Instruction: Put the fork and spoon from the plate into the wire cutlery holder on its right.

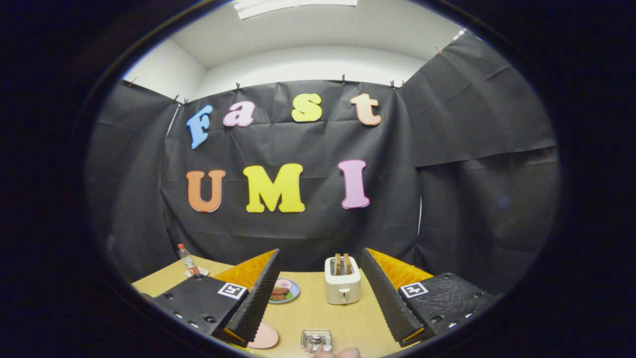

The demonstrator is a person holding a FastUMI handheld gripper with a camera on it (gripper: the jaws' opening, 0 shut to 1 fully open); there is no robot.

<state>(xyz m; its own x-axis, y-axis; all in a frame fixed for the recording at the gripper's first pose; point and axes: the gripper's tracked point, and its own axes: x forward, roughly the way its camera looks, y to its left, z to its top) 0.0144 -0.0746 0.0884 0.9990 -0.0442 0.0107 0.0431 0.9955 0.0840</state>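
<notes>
The gripper (318,293) hangs above a wooden table (318,311) with its fingers (258,293) spread wide apart and nothing between them. Beyond the fingers at about 12 o'clock stands a white toaster (342,283) with two slices of bread in its slots, with a small plate of food (284,291) at its 9 o'clock and a bottle (188,260) far off at 10 o'clock. Nearer, between the fingertips, sit a pink plate (264,335) at 7 o'clock and a wire holder (316,340) at 6 o'clock, just right of it; whether fork or spoon lies on the plate I cannot tell.
</notes>
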